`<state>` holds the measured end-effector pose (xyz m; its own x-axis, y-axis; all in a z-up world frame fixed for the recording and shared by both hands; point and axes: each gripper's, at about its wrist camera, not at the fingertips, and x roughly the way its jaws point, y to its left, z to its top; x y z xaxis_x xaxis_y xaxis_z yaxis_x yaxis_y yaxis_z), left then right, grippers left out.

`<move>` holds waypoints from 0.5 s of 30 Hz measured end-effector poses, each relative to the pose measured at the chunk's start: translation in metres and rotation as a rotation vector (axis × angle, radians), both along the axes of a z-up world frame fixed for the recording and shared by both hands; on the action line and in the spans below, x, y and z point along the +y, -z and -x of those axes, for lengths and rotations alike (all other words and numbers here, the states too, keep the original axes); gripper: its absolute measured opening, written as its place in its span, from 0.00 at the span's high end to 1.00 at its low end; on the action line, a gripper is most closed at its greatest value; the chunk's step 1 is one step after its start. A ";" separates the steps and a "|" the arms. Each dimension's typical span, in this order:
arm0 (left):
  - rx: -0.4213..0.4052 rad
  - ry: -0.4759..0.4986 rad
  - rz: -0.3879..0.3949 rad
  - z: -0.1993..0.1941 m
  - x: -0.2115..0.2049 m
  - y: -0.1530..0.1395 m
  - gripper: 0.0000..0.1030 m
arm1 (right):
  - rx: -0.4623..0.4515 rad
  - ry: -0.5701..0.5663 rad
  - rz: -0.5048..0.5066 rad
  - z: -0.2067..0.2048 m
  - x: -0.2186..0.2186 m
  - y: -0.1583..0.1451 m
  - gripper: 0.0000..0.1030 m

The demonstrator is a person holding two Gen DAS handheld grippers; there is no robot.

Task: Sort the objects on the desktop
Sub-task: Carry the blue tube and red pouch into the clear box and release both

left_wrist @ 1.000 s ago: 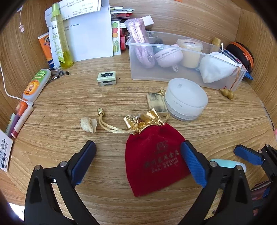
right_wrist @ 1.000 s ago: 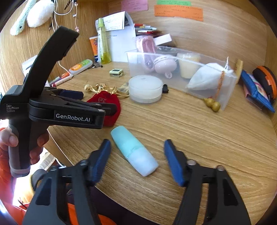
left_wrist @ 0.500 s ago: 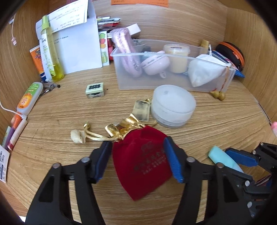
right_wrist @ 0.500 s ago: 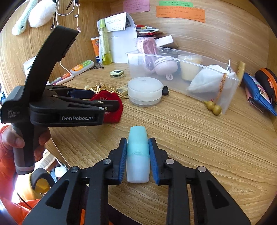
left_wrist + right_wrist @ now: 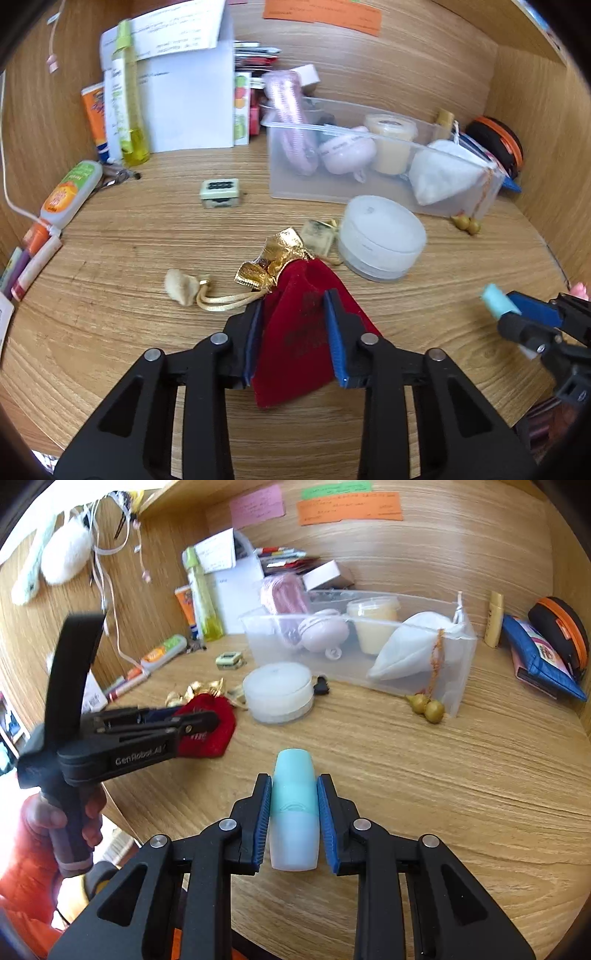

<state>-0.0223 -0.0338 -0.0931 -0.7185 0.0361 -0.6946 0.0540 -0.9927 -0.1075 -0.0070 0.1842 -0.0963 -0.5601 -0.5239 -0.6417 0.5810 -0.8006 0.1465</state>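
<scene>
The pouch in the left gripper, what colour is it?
Red pouch, gold top; left wrist view.

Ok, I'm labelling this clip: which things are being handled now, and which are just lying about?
In hand:
left gripper shut on red pouch
right gripper shut on teal tube
clear bin, likely destination

Lying about:
white round jar
yellow bottle
small green box

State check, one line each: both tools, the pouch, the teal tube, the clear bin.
Left tool: shut on red velvet pouch.
Red velvet pouch: pinched, gold neck cinched, cord trailing on desk.
Right tool: shut on teal plastic tube.
Teal plastic tube: gripped, capped.
Clear plastic bin: open-topped, holding items.
</scene>
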 end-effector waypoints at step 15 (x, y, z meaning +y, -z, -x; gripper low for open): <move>0.075 -0.011 -0.013 -0.008 -0.015 -0.037 0.74 | 0.050 0.056 0.029 0.018 0.018 -0.031 0.78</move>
